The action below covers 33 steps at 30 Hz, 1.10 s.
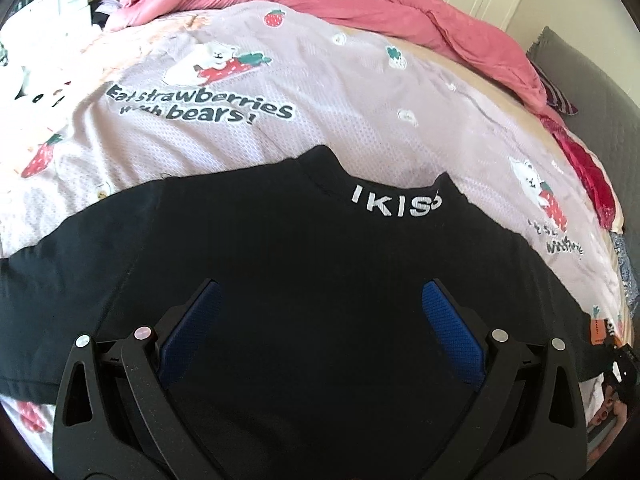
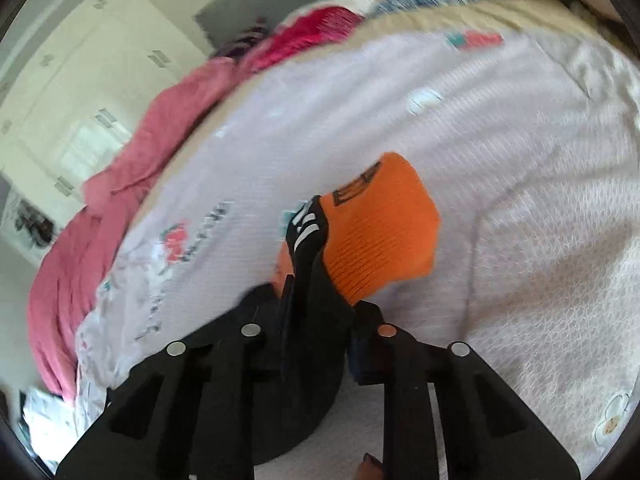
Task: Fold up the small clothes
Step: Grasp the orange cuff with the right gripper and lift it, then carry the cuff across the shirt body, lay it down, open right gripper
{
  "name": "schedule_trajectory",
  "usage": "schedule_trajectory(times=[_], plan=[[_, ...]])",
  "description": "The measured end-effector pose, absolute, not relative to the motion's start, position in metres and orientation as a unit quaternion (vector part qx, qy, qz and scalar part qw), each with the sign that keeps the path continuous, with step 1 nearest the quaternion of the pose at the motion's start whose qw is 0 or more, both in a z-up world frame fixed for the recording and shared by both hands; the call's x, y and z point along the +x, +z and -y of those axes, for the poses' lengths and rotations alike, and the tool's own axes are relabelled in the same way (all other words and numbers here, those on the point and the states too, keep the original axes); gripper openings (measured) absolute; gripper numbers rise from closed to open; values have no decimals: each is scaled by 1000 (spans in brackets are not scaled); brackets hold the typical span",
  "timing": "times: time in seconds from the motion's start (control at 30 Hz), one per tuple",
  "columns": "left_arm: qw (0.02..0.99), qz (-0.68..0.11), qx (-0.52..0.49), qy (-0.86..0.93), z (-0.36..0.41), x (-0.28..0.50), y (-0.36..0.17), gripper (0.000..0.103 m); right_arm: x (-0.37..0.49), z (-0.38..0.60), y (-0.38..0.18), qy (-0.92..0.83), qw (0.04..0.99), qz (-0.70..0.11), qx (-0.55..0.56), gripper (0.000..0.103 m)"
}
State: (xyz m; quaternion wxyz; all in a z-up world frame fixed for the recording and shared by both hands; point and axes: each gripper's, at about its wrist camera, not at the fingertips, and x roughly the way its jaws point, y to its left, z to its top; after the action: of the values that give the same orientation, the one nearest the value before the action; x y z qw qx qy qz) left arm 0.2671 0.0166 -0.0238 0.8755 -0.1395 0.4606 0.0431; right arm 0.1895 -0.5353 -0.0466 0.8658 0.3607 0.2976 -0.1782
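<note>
Hovering over the black top (image 1: 280, 264), the left tongs (image 1: 320, 320) hang with their blue pads (image 1: 452, 328) spread wide and nothing between them, while the garment lies flat on the bed's lilac strawberry-and-bear sheet (image 1: 320, 92), its white-lettered collar (image 1: 394, 204) pointing toward the rumpled pink duvet (image 1: 360, 0). Over on the other side, the right tongs (image 2: 320, 320) are clenched on a black-and-orange sock (image 2: 380, 232), its orange part standing up above the same sheet (image 2: 520, 160), though that view is blurred, so finer detail is lost.
</note>
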Motion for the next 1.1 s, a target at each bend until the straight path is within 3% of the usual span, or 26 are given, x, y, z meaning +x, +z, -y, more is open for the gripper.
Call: schedule_trajectory(times=[0.57,1.1], plan=[[878,-435,-198,30,-57,250,-5,95,221,389,44,9,922,-280,266,17],[871,-422,-252,-5,-87,242,-4,95,227,247,45,119,927,-311,174,17]])
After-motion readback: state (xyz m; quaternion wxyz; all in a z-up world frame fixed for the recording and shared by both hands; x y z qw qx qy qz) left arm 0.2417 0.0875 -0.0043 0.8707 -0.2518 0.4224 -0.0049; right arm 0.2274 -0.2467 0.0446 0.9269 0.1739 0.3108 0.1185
